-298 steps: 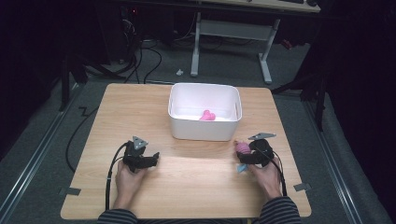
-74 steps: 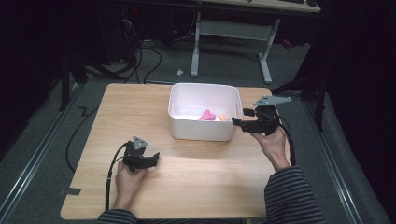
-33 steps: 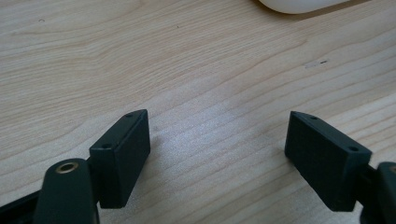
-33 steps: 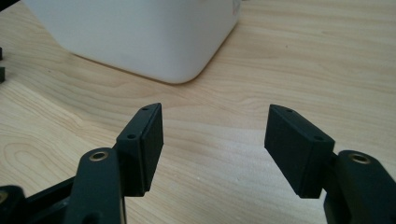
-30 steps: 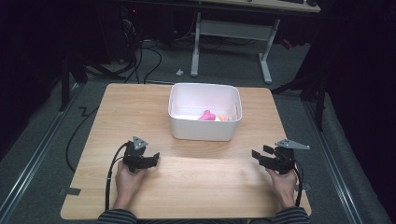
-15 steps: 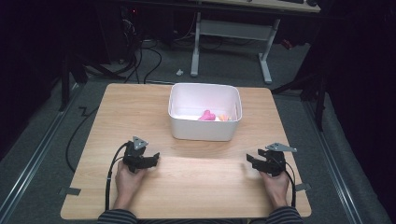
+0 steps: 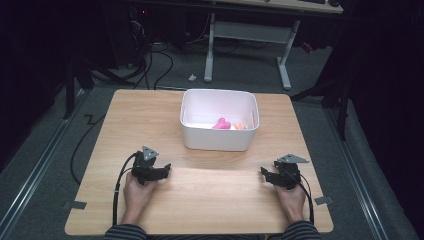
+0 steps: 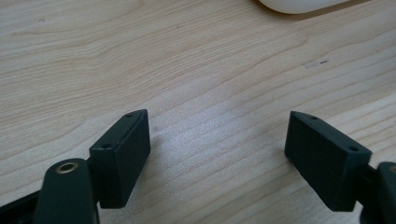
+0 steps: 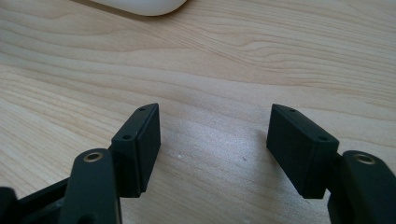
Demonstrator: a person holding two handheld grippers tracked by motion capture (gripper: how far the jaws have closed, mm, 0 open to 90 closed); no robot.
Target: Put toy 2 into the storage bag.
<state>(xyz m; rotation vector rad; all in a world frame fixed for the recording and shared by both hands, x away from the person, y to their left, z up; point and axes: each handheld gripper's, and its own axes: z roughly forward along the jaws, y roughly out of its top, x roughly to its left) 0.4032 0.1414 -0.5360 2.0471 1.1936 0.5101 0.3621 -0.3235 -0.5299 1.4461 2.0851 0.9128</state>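
A white bin (image 7: 219, 142) stands at the middle back of the wooden table (image 7: 210, 200). Inside it lie a pink object (image 7: 221, 123) and a small orange one (image 7: 240, 126). My left gripper (image 7: 166, 169) rests low on the table at the front left, open, with bare wood between its jaws (image 8: 217, 149). At the front right my right gripper (image 7: 264, 173) points left toward the table's middle; its jaws have just been opening and hold nothing (image 9: 214, 135). The bin's rounded corner (image 8: 299, 4) shows far ahead in the left gripper view, and the bin's corner (image 9: 140, 5) also in the right gripper view.
A desk frame with white legs (image 7: 285, 60) stands beyond the table on grey carpet, with cables (image 7: 160, 65) on the floor. A black cable (image 7: 118, 185) trails from the left gripper. Bare wood lies between the two grippers.
My right gripper has come back from the bin to the front right of the table and sunk toward it, its jaws spreading apart. The left gripper has kept still.
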